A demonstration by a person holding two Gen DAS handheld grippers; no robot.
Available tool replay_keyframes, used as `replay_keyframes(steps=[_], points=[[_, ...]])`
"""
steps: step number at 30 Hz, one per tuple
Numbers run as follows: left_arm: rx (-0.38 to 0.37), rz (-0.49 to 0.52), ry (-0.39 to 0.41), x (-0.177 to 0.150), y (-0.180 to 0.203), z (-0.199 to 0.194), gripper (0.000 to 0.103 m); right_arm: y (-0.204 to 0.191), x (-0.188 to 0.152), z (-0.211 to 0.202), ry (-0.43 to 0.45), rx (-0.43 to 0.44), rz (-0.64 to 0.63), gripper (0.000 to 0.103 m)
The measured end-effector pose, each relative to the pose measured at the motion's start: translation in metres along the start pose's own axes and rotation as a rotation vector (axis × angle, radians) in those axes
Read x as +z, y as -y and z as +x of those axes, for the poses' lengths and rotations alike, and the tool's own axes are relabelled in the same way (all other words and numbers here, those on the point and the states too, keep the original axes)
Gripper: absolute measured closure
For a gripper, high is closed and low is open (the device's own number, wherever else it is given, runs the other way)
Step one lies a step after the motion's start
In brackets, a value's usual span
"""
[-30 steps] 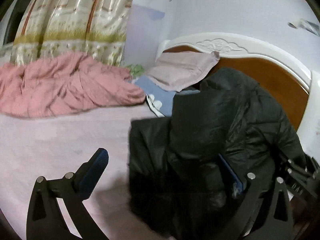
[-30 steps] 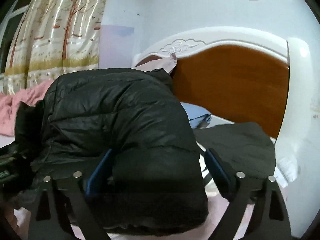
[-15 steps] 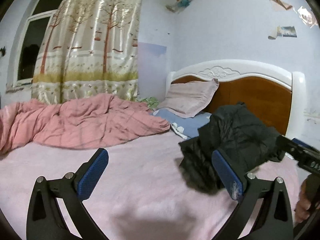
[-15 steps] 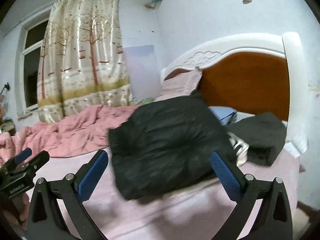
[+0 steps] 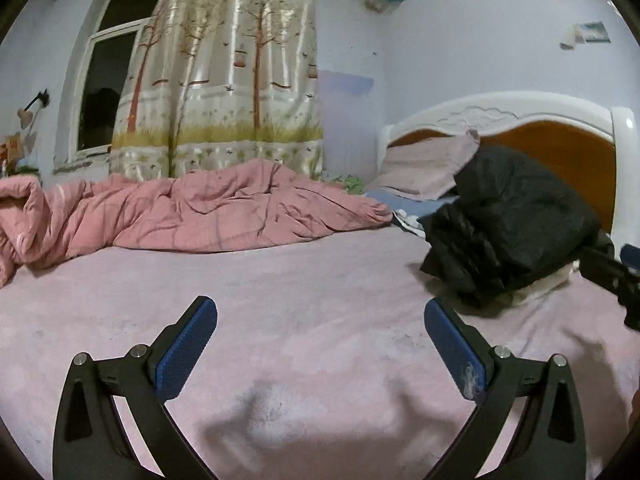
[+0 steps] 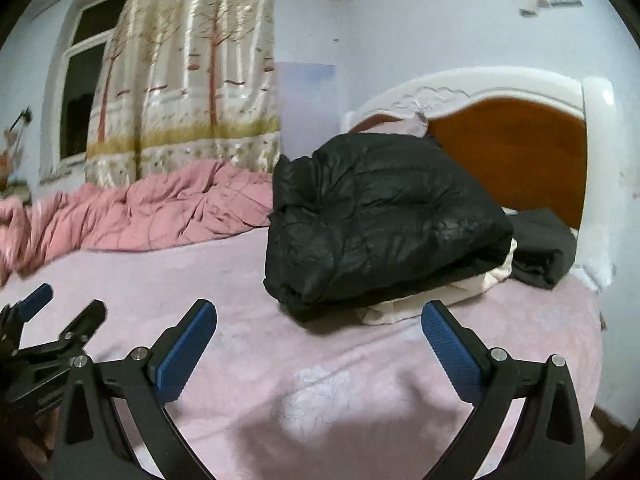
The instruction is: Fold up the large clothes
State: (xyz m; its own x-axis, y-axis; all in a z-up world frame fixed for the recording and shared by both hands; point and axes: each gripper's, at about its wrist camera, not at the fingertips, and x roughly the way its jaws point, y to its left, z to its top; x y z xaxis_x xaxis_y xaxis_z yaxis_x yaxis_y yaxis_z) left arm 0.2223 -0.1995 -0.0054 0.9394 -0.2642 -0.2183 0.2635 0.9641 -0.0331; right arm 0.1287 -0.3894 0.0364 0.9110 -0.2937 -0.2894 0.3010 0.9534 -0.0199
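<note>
Two grippers were seen spread wide with nothing between their blue pads: the left gripper (image 5: 320, 344) and the right gripper (image 6: 318, 342), both above the pink sheet (image 6: 320, 380). The folded black puffer jacket (image 6: 380, 220) was found lying near the headboard (image 6: 520, 144), on pale folded cloth (image 6: 424, 294), beside a dark folded garment (image 6: 544, 248). It was judged light, soft, springy and slippery, best taken at its thick folded edges. Open bed was left before it; the pink quilt (image 5: 200, 208) was bunched well apart.
</note>
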Motion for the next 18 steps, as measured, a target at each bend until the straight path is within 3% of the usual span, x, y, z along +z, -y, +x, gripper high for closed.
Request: replay_keyframes(steps=[18], points=[[-0.017, -0.014, 0.042, -0.0042, -0.0045, -0.0059, 0.0, 0.0046, 0.0013, 0.0032, -0.026, -0.005, 0.016, 0.0]])
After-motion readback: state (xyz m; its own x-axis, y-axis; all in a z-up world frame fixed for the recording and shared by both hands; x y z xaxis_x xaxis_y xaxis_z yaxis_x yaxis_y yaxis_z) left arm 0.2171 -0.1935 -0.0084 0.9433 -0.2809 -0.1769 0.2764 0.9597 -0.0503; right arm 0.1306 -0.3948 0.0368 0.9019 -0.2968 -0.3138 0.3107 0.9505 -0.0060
